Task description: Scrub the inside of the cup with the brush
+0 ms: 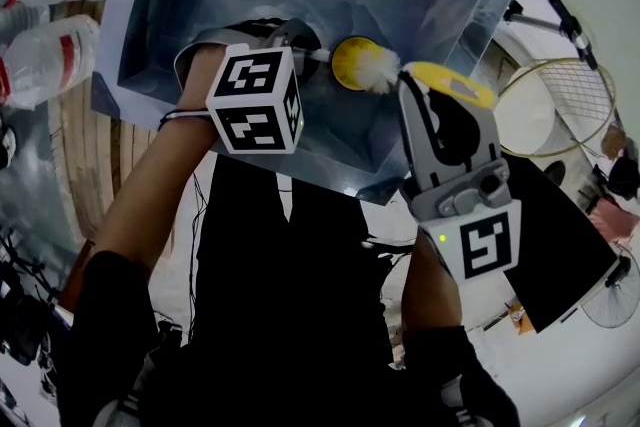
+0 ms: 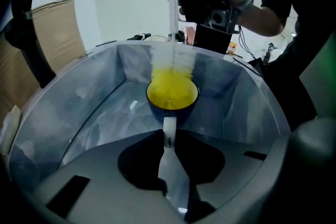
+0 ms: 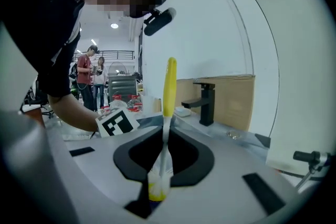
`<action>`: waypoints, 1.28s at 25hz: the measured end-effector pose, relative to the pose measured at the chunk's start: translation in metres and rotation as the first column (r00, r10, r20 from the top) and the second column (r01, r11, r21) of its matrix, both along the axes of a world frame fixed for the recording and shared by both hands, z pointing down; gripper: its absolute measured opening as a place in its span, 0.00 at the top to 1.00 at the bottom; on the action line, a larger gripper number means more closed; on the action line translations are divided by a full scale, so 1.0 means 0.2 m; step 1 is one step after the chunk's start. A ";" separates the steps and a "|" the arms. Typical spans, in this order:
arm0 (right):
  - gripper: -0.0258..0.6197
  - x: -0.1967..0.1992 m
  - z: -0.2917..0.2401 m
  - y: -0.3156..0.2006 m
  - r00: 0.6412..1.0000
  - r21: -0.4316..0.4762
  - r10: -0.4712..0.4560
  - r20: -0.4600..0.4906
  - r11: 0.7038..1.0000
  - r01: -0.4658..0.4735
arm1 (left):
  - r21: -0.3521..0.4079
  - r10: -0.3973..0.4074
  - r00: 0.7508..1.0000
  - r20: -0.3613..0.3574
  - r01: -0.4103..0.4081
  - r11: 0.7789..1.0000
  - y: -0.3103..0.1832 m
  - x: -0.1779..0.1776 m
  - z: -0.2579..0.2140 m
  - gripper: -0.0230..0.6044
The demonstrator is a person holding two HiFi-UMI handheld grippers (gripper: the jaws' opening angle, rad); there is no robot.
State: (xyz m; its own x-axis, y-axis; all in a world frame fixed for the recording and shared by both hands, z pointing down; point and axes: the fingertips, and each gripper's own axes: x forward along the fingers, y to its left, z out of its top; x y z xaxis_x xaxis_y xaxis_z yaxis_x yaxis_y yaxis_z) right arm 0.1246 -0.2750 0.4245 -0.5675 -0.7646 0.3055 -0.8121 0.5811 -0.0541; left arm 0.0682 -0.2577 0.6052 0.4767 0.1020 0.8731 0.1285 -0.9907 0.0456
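Cup [image 2: 178, 96], dark blue outside and yellow inside, hangs in the air inside the sink [image 2: 94, 113], below its rim and clear of its walls, mouth tilted up toward the person. The left gripper [image 2: 168, 136] is clamped on the cup's white handle [image 2: 169, 123], so the bowl sits just beyond the jaw tips. It looks like glazed ceramic: rigid, fairly heavy for a pinch on one thin handle, and breakable if it drops onto the sink. Probably wet and slick, it could swivel about the handle when the scrubbing pushes sideways. The handle is the sensible place to hold it, since that leaves the mouth free.

The right gripper [image 3: 166, 134] is closed on the white stem of the brush [image 3: 169, 86], whose yellow grip stands above the jaws. It hangs just above the cup's far rim, and the white bristles [image 2: 172, 68] reach down from it into the cup's mouth. They look soft and springy, so firm pressure seems safe.
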 end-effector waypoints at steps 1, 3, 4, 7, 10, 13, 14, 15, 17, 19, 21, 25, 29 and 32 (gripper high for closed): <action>0.89 0.02 -0.05 0.01 1.000 0.011 -0.002 -0.002 1.000 0.002 | -0.001 0.001 1.000 0.000 -0.001 1.000 0.00 0.00 0.00 0.84; 0.89 0.04 -0.12 0.04 1.000 0.023 -0.010 -0.004 1.000 0.011 | -0.002 0.003 1.000 0.001 -0.003 1.000 0.00 0.00 0.00 0.84; 0.89 0.04 -0.13 0.06 1.000 0.022 -0.020 -0.004 1.000 0.020 | -0.002 0.002 1.000 0.002 -0.002 1.000 0.00 0.00 0.00 0.84; 0.89 0.01 -0.07 0.10 0.998 -0.013 -0.061 0.002 0.998 0.061 | -0.007 -0.013 1.000 0.004 0.013 1.000 -0.01 -0.01 0.00 0.84; 0.89 0.00 0.07 0.13 0.998 -0.080 -0.063 0.022 0.995 0.064 | -0.018 -0.033 0.999 0.003 0.033 0.999 -0.01 -0.01 0.00 0.84; 0.89 -0.02 0.18 0.12 0.998 -0.125 -0.033 0.047 0.991 0.038 | -0.021 -0.038 0.999 0.007 0.038 0.999 -0.01 -0.01 0.00 0.84; 0.89 -0.03 0.19 0.11 0.998 -0.123 -0.026 0.053 0.992 0.033 | -0.019 -0.038 0.999 0.009 0.038 0.999 -0.01 -0.01 0.00 0.84; 0.89 -0.03 0.19 0.10 0.998 -0.119 -0.023 0.057 0.992 0.029 | -0.017 -0.037 0.999 0.010 0.037 0.999 -0.01 -0.01 0.00 0.84; 0.89 -0.04 0.19 0.08 0.998 -0.112 -0.025 0.063 0.993 0.032 | -0.013 -0.031 0.999 0.014 0.031 0.999 -0.01 -0.01 0.00 0.84; 0.89 -0.07 0.15 0.07 0.997 -0.092 -0.040 0.066 0.995 0.046 | -0.008 -0.020 1.000 0.018 0.021 1.000 0.00 -0.01 0.00 0.84; 0.89 -0.08 0.08 0.04 0.997 -0.050 -0.046 0.064 0.998 0.049 | -0.004 -0.008 1.000 0.018 0.009 1.000 0.00 -0.01 0.00 0.84; 0.89 -0.05 -0.10 -0.03 0.999 0.094 -0.042 -0.003 0.995 0.042 | 0.003 0.010 1.000 0.016 -0.010 1.000 0.01 -0.01 0.00 0.84; 0.89 -0.04 0.01 -0.02 0.992 0.081 -0.082 -0.098 0.993 0.090 | 0.003 0.000 1.000 0.017 0.000 1.000 0.00 -0.02 0.00 0.84; 0.89 -0.01 0.10 0.02 0.994 -0.003 -0.079 -0.073 0.997 0.079 | -0.005 -0.021 1.000 0.015 0.021 1.000 -0.02 -0.02 0.00 0.84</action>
State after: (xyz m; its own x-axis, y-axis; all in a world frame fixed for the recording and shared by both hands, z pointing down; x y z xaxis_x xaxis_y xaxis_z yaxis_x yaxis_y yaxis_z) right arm 0.1220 -0.2719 0.4443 -0.6024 -0.7182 0.3484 -0.7652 0.6438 0.0039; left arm 0.0634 -0.2612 0.6055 0.4656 0.0967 0.8797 0.1069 -0.9929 0.0525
